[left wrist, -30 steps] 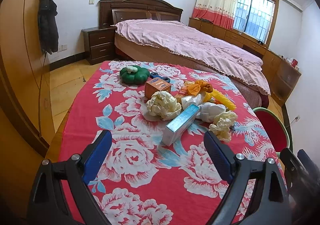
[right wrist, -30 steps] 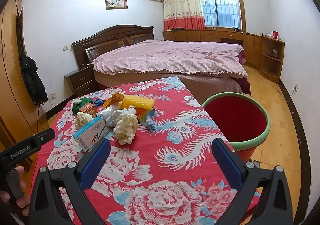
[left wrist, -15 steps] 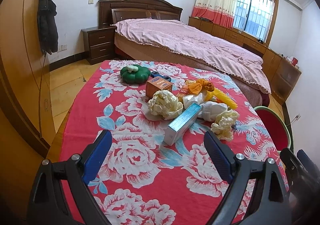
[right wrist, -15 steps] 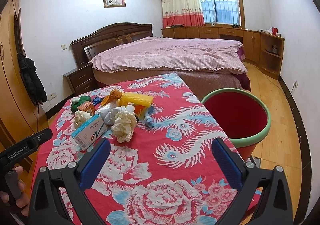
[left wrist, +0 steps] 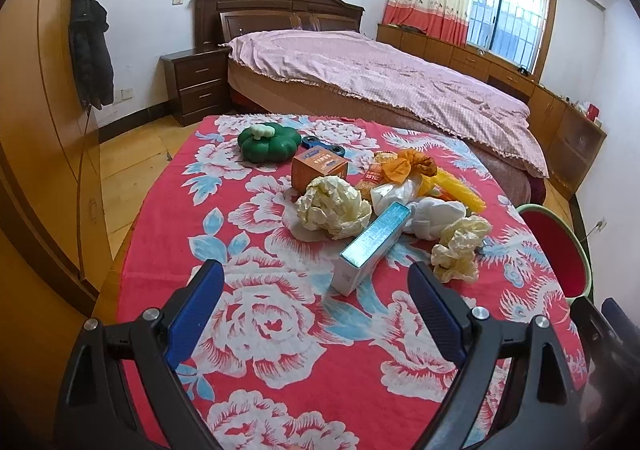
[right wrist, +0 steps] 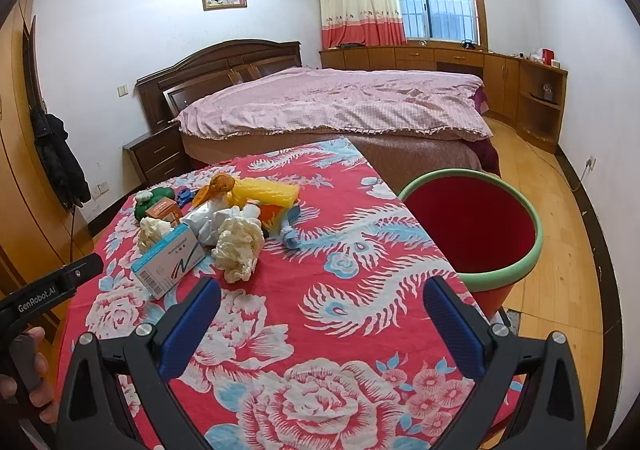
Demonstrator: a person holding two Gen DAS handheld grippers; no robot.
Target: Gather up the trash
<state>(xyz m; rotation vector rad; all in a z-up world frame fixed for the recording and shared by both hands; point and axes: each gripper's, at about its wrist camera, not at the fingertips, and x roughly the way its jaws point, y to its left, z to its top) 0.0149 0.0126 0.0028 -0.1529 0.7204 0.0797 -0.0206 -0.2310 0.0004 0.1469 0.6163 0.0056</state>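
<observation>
A heap of trash lies mid-table on the red flowered cloth (left wrist: 256, 326): two crumpled cream paper balls (left wrist: 334, 207) (left wrist: 460, 248), a white and teal carton (left wrist: 374, 240), white wrappers (left wrist: 434, 212), a yellow bag (left wrist: 456, 190), an orange wrapper (left wrist: 408, 166) and a small orange box (left wrist: 318, 170). The heap also shows in the right wrist view, with the carton (right wrist: 168, 260) and a paper ball (right wrist: 238, 244) nearest. My left gripper (left wrist: 316, 304) is open and empty, short of the carton. My right gripper (right wrist: 322, 312) is open and empty above the cloth (right wrist: 320, 370). A red bin with a green rim (right wrist: 476, 230) stands at the table's right.
A green pumpkin-shaped object (left wrist: 268, 141) and a blue item (left wrist: 324, 146) lie at the table's far end. A bed (left wrist: 380, 82) stands beyond the table, a nightstand (left wrist: 196, 88) and a wardrobe (left wrist: 36, 130) to the left. The left gripper's handle (right wrist: 44, 290) shows in the right wrist view.
Both grippers have crept slightly forward toward the trash heap; their jaws stay open. Nothing on the table has moved.
</observation>
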